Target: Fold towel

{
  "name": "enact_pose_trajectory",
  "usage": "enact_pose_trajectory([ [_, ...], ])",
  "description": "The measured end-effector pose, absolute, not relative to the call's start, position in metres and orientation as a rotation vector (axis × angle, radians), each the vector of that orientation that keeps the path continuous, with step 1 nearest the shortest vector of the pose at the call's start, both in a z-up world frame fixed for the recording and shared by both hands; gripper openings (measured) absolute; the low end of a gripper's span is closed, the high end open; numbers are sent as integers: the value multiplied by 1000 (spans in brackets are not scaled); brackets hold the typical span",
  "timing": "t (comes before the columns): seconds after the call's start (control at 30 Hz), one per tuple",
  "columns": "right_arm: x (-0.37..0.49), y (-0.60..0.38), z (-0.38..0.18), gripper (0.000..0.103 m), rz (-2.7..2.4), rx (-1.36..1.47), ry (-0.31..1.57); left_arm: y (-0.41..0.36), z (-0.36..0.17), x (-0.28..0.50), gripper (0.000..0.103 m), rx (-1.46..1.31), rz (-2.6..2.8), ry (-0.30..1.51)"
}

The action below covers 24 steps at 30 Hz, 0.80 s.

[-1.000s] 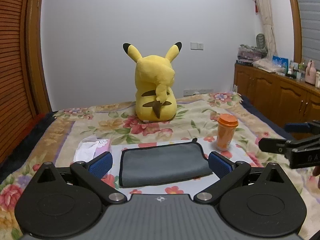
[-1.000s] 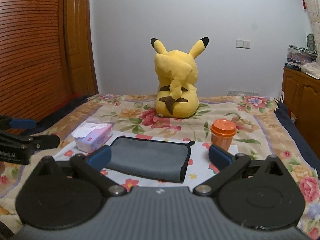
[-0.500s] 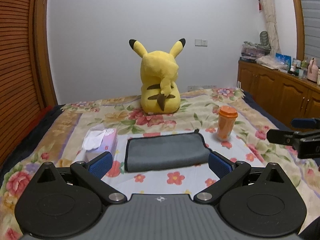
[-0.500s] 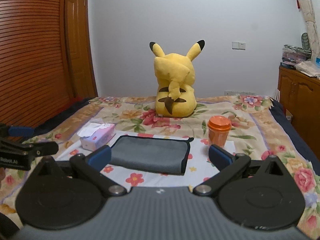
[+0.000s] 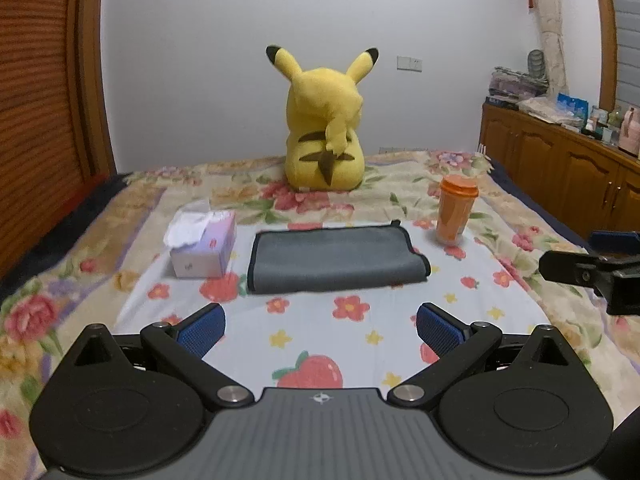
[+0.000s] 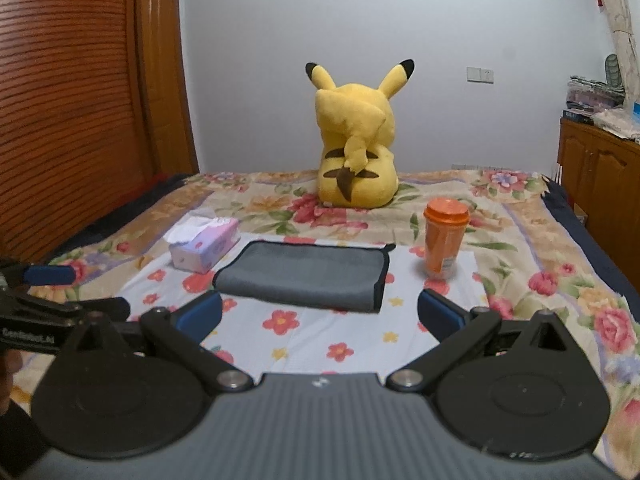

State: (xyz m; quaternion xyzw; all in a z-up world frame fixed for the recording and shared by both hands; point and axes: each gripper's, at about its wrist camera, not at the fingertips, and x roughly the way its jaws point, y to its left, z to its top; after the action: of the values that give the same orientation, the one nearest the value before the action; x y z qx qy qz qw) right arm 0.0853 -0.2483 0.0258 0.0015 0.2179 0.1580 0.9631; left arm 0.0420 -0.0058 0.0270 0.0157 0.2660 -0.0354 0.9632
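A grey towel with black trim [image 5: 334,258] lies folded flat on a light flowered cloth on the bed; it also shows in the right wrist view [image 6: 306,274]. My left gripper [image 5: 320,330] is open and empty, held back from the towel's near edge. My right gripper [image 6: 320,314] is open and empty, also short of the towel. The right gripper's fingers [image 5: 580,272] show at the right edge of the left wrist view, and the left gripper's fingers [image 6: 60,306] show at the left edge of the right wrist view.
A tissue box [image 5: 202,244] sits left of the towel and an orange lidded cup [image 5: 454,210] stands to its right. A yellow plush toy [image 5: 324,128] sits behind. A wooden cabinet [image 5: 568,172] lines the right wall and a wooden door [image 6: 80,100] the left.
Both grippers have pulled back and up from the towel, which now lies farther ahead. Both stay open and empty. The towel has not moved.
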Motion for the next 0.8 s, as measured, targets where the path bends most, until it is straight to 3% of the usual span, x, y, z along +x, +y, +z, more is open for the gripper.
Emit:
enact_pose_trajectory([
  [0.8, 86, -243, -28, 103, 302, -5, 509, -13, -19, 40, 103, 70, -61, 568],
])
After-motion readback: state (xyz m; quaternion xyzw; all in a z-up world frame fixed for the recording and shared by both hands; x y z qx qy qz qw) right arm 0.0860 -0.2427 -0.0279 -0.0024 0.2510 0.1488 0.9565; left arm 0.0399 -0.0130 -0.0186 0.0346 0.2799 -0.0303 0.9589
